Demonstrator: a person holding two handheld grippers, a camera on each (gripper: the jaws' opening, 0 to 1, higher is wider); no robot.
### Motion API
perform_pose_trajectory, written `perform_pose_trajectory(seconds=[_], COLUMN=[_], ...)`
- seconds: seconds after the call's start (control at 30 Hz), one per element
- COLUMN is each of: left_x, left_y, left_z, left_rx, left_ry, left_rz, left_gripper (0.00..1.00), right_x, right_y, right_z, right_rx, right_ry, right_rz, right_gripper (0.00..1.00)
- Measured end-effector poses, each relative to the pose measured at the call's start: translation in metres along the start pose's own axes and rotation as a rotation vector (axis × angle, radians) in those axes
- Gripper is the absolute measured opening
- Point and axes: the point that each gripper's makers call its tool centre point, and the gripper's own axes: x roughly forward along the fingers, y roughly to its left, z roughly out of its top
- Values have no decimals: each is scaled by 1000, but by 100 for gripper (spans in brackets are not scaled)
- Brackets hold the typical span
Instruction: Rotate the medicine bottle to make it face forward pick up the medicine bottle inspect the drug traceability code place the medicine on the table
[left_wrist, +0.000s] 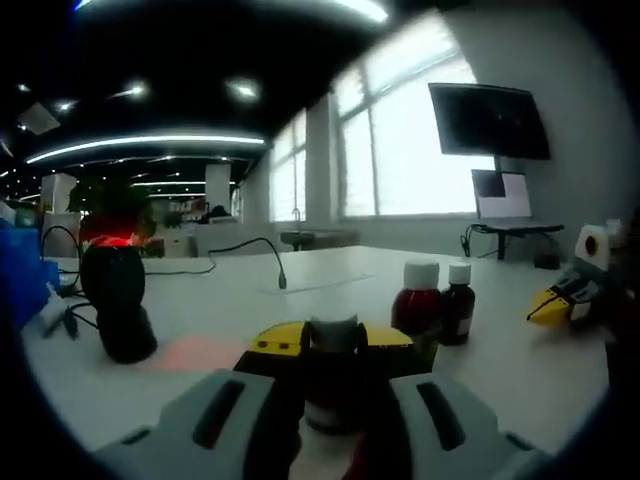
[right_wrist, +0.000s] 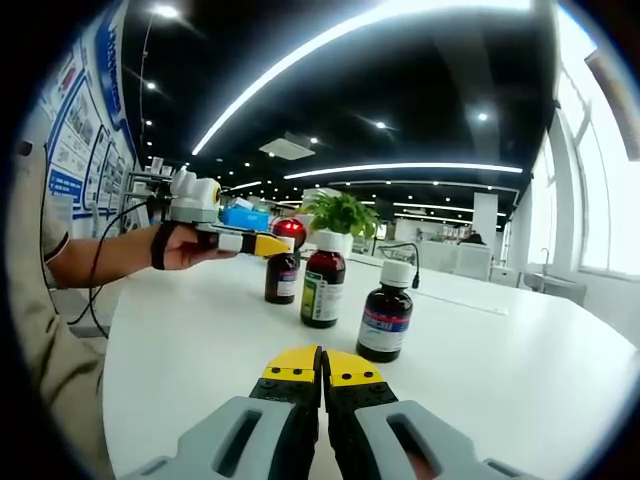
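A dark medicine bottle (left_wrist: 333, 345) with a pale cap stands between the yellow-tipped jaws of my left gripper (left_wrist: 330, 338), which is shut on it. In the right gripper view that bottle (right_wrist: 283, 280) rests on the white table (right_wrist: 520, 370) with the left gripper (right_wrist: 262, 244), held by a person's hand (right_wrist: 180, 248), at its top. My right gripper (right_wrist: 322, 368) is shut with nothing in it, low over the table; it also shows in the left gripper view as the right gripper (left_wrist: 548, 305).
Two more bottles stand nearby: a brown bottle (right_wrist: 323, 285) with a green-white label and a dark bottle (right_wrist: 385, 318) with a blue label. A black stand-like device (left_wrist: 118, 300), cables, a gooseneck microphone (left_wrist: 272, 258), a laptop (left_wrist: 503, 195) and a potted plant (right_wrist: 340, 215) sit farther back.
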Motion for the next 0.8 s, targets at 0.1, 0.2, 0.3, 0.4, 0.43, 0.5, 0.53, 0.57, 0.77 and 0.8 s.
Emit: perform_pose_trajectory(seconds=[0.1,0.2,0.3,0.4,0.43,0.5,0.53,0.57,0.77,0.8], left_x=[0,0,1,2,3,4,4,2,3,3], left_y=[3,4,7,7,7,6,6,6,5,5], left_z=[0,0,0,1,1,1,1,1,1,1], left_rx=[-7,-19,-2,-13,-22,-20,-14,-13,-24,-25], left_ry=[-8,-12,-27,-31,-29,-27,-25,-24,-27,-27], left_rz=[-33,-59,-85,-114,-123,-132,-136,-137,-144,-144], left_gripper=[11,11,11,11,11,11,11,11,11,11], right_x=[0,0,0,0,0,1,1,1,1,1], right_y=[0,-1,-1,-1,-2,-2,-2,-2,-3,-2], right_z=[0,0,0,-1,-1,-1,-1,-1,-1,-1], right_rx=[0,-1,-1,-1,-2,-1,-1,-1,-2,-1], right_ry=[1,1,1,2,3,2,2,2,3,2], right_rz=[-1,-2,-2,-2,-2,-2,-3,-3,-3,-2], right_gripper=[0,0,0,0,0,0,0,0,0,0])
